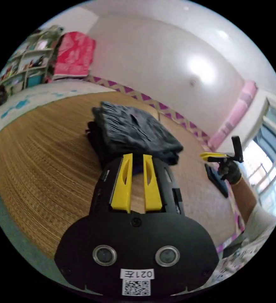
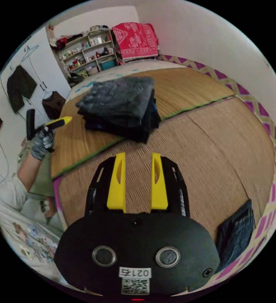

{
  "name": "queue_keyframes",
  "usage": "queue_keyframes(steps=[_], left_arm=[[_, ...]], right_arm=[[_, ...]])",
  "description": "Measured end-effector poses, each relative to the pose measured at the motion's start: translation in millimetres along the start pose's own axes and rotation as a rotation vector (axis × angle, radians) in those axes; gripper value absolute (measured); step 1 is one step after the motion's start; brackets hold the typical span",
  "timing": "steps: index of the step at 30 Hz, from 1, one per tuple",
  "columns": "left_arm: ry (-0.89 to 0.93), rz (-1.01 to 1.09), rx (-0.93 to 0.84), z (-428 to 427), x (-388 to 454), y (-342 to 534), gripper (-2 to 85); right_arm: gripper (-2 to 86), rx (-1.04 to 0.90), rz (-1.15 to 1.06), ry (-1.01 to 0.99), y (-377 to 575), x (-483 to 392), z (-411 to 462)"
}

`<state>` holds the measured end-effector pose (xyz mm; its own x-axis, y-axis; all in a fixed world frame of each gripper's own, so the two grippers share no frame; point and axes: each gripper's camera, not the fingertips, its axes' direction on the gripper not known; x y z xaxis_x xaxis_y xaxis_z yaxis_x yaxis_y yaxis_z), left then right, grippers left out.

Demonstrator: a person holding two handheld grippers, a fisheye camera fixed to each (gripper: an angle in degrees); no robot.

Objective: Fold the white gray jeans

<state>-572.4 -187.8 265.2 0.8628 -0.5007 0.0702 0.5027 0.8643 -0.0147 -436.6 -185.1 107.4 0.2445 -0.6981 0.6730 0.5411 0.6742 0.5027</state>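
Two yellow-jawed grippers hang above a woven straw mat [image 2: 207, 132], neither gripping anything. The left gripper [image 1: 137, 159] has its jaws parted by a narrow gap, tips just short of the near edge of a stack of folded clothes [image 1: 128, 132]. The right gripper [image 2: 138, 157] has its jaws somewhat wider apart over bare mat, with the same stack farther off. The grey jeans [image 2: 119, 94] lie folded on top of that dark stack. Blue jeans [image 2: 236, 233] lie at the mat's near right edge. A gloved hand [image 2: 41, 143] holds the left gripper at the far left.
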Motion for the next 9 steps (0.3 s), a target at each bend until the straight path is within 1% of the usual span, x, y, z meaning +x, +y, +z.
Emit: queue_keyframes(steps=[1,2,3,4,7,8,9], left_arm=[[0.027,0.063,-0.035,12.3,37.9,18.3,8.6],[0.043,0.084,-0.056,19.1,56.0,27.4,9.6],[0.070,0.123,-0.090,32.0,89.9,44.7,11.6],[0.086,0.158,-0.124,45.6,123.1,62.9,13.3],[0.036,0.231,-0.228,81.9,195.9,104.7,16.4],[0.023,0.241,-0.241,87.8,207.2,112.5,16.9],[0.013,0.234,-0.265,98.6,226.5,127.8,17.7]], right_arm=[[13.1,-0.010,0.023,0.080,42.4,-6.0,0.3],[13.8,-0.006,0.065,0.157,85.8,-9.8,-1.1],[14.2,-0.006,0.098,0.186,107.1,-10.1,-2.4],[15.1,0.009,0.184,0.222,148.7,-8.5,-6.4],[17.5,0.003,0.385,0.287,238.1,-6.5,-15.4],[18.1,0.006,0.452,0.319,267.2,-9.4,-21.0],[18.4,0.006,0.477,0.336,279.4,-12.0,-23.9]])
